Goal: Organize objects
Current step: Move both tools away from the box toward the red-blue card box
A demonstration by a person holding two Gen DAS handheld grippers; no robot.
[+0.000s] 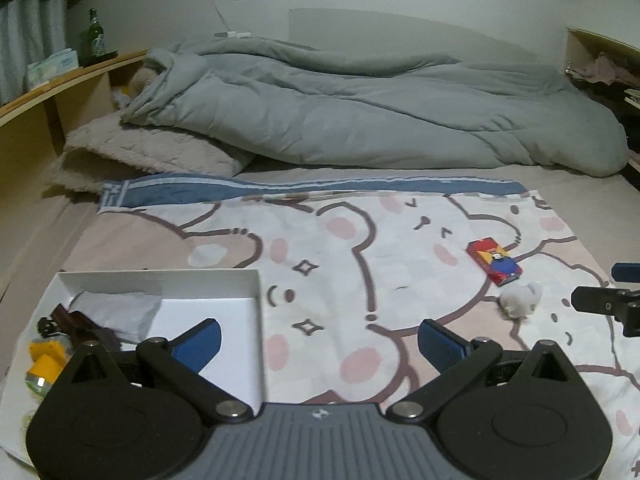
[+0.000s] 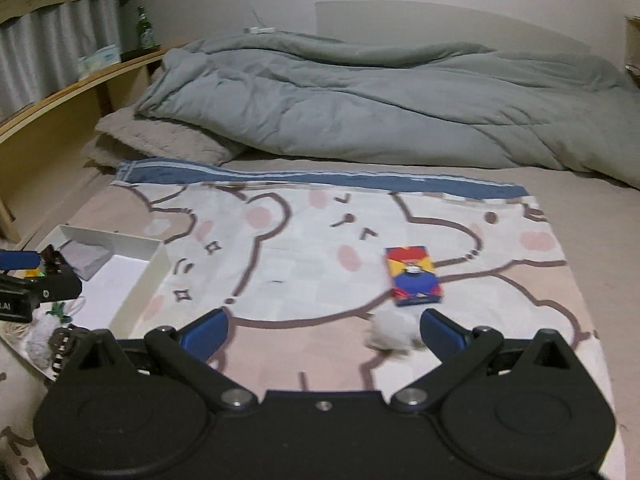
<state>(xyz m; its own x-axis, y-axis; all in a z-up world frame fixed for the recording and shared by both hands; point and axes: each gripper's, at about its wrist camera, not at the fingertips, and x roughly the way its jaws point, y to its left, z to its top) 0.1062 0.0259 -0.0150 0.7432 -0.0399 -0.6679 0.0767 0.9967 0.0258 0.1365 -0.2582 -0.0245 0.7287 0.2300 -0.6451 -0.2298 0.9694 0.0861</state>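
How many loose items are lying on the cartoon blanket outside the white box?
2: a red-blue-yellow card box mid-right on the blanket, and a small white fluffy toy just nearer, beside the right gripper. Others may be hidden.

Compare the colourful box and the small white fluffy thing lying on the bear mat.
The colourful box is flat, rectangular and hard-edged, printed in red, yellow and blue; the white fluffy thing is a rounded, soft-looking lump, plain pale grey-white. The box looks the larger. The fluffy thing lies closer to the open right gripper, beside its right finger; the box lies beyond it. Both rest on the bear mat, outside the white tray.
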